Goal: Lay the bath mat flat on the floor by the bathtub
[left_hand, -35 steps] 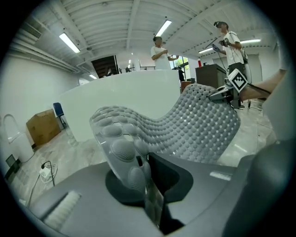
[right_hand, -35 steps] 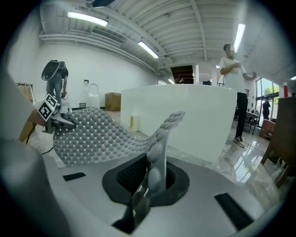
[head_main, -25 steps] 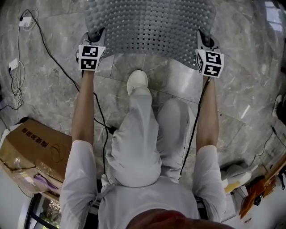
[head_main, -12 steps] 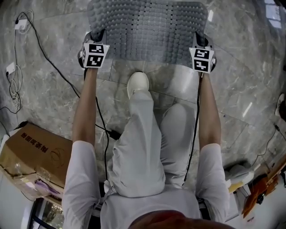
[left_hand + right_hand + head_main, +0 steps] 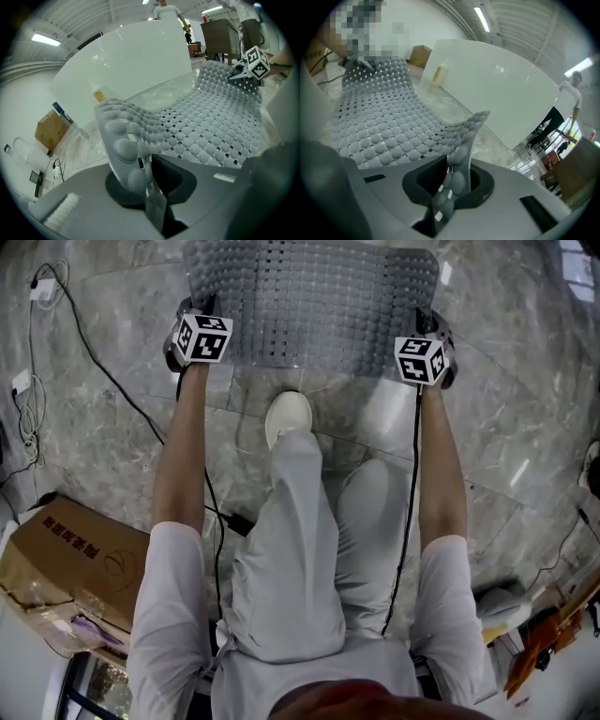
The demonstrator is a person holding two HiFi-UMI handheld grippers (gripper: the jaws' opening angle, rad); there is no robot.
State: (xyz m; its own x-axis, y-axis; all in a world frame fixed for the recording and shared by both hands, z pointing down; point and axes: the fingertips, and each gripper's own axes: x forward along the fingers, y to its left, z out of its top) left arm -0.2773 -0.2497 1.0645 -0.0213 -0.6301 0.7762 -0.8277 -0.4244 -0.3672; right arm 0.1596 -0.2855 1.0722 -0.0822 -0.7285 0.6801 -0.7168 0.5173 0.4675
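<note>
Arms outstretched; left gripper (image 5: 197,311), right gripper (image 5: 427,317) jaws just loosening on mat (image 5: 309,296).

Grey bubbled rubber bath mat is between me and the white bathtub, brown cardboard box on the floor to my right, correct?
No. The head view shows the brown cardboard box on the floor to your left; the grey bubbled rubber bath mat is between you and the white bathtub.

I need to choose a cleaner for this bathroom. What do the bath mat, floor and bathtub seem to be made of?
Bath mat: probably soft rubber or PVC, matte grey; moulded bumps, punched holes, corners curl up.
Floor: polished grey marble or marble-look tile; veining, joints, sheen.
Bathtub: glossy white, perhaps acrylic or enamel; reflections show, material unclear.
</note>
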